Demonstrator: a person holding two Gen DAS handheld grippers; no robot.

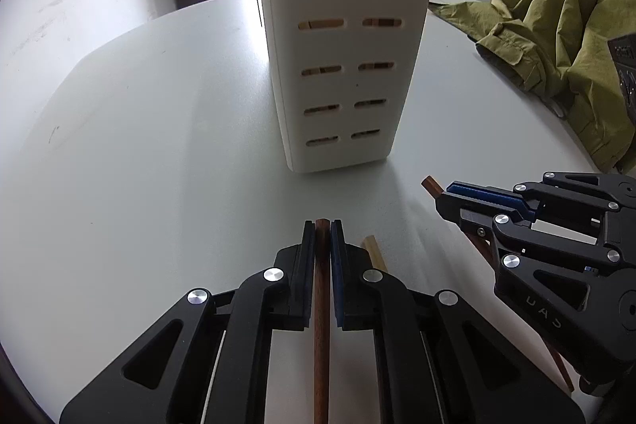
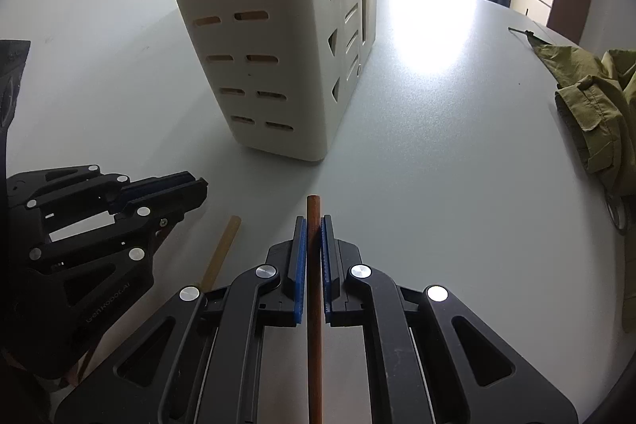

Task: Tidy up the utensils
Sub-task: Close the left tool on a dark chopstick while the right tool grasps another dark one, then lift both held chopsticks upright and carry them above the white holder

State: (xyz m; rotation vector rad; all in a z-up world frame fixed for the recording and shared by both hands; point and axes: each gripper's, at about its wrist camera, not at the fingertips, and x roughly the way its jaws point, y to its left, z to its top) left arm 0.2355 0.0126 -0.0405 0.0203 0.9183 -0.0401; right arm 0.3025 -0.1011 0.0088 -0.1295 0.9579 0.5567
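My left gripper [image 1: 322, 225] is shut on a dark brown chopstick [image 1: 321, 304] that runs back between its pads. My right gripper [image 2: 314, 221] is shut on another dark brown chopstick [image 2: 314, 304]; its tip [image 1: 431, 183] shows past the right gripper [image 1: 449, 197] in the left wrist view. A pale wooden chopstick [image 1: 373, 251] lies on the table between the grippers; it also shows in the right wrist view [image 2: 222, 249]. The white slotted utensil holder [image 1: 342, 58] stands upright just ahead, also in the right wrist view [image 2: 270, 38]. The left gripper [image 2: 190, 189] shows at the left there.
The white table [image 1: 159, 146] carries an olive green jacket [image 1: 564, 38] at the right, also in the right wrist view [image 2: 596, 106]. A grey wall stands behind at the left. A bright doorway is beyond the table's far edge.
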